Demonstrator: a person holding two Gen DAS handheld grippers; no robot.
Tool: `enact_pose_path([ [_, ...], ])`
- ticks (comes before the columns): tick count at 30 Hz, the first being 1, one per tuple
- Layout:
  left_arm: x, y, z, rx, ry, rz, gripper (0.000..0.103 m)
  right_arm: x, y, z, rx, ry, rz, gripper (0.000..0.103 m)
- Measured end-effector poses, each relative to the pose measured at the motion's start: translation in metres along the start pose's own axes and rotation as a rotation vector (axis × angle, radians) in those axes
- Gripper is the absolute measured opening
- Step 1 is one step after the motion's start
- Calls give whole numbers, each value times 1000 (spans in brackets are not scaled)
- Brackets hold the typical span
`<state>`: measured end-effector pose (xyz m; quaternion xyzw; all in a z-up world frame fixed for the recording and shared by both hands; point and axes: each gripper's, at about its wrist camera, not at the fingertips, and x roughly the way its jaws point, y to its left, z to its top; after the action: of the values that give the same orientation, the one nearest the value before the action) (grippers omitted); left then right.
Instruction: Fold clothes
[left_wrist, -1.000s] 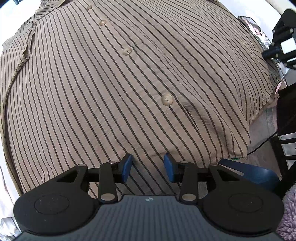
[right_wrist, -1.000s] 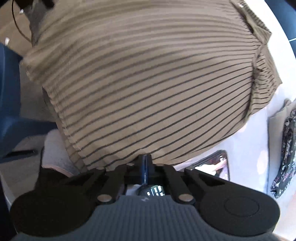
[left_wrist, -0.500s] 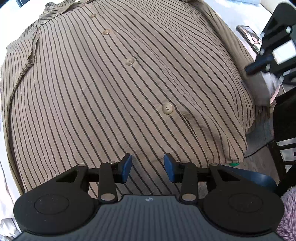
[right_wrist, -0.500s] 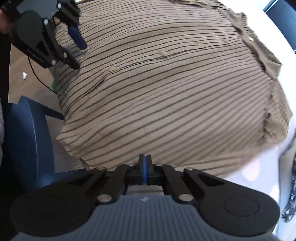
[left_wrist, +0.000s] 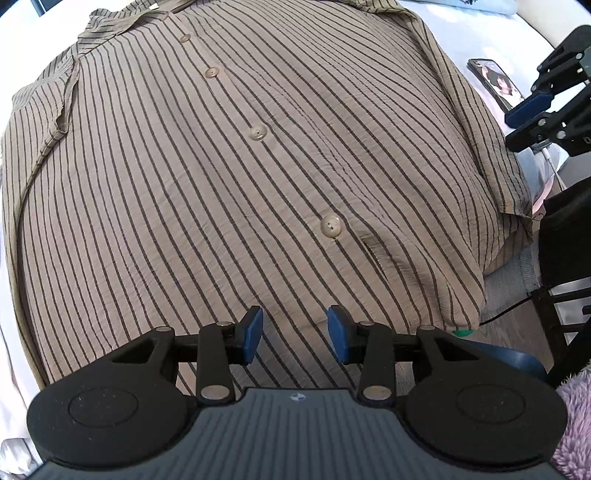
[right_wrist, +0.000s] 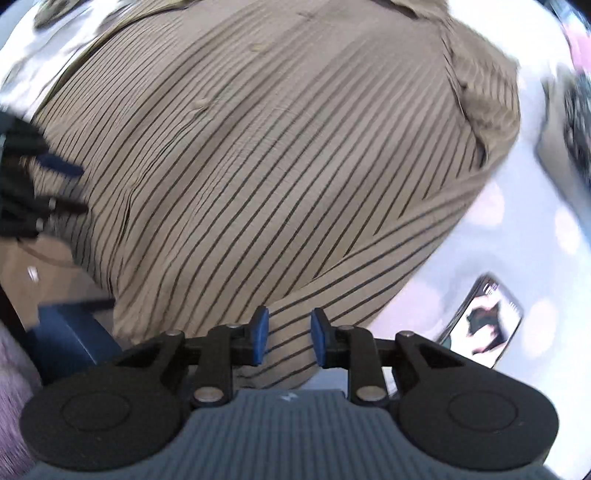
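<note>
A tan shirt (left_wrist: 229, 177) with thin dark stripes lies flat on a white bed (left_wrist: 458, 18), button front (left_wrist: 331, 226) up and collar (left_wrist: 122, 18) at the far end. My left gripper (left_wrist: 293, 334) hangs open over the near hem with nothing between its blue pads. In the right wrist view the shirt (right_wrist: 277, 166) fills the frame and its sleeve (right_wrist: 354, 291) lies slanted along the near side. My right gripper (right_wrist: 288, 336) points straight down above that sleeve. Its jaws are opening and the pads do not press on cloth. Each gripper shows in the other's view: right gripper (left_wrist: 535, 107), left gripper (right_wrist: 48, 184).
A phone (left_wrist: 495, 79) with a lit screen lies on the bed beside the shirt, and the same phone (right_wrist: 484, 325) shows in the right wrist view. A blue chair (right_wrist: 70, 332) and a purple fluffy cloth (left_wrist: 576, 424) sit off the bed's edge. Dark furniture (left_wrist: 569, 236) stands at right.
The right gripper's jaws, shut in both earlier frames, now stand apart, and its view has rolled and lifted. The left gripper has drawn back slightly, so more of the collar shows.
</note>
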<state>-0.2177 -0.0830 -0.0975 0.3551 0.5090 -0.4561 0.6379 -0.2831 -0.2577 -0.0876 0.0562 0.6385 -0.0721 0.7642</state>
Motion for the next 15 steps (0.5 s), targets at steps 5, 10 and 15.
enact_pose_path([
  [5,11,-13,7,-9,2,13,36,18,5,6,94,16,17,28],
  [10,15,-12,3,-36,11,13,36,41,-2,4,179,53,-27,28],
  [15,2,-11,8,-46,19,19,36,54,-10,1,202,111,-244,15],
])
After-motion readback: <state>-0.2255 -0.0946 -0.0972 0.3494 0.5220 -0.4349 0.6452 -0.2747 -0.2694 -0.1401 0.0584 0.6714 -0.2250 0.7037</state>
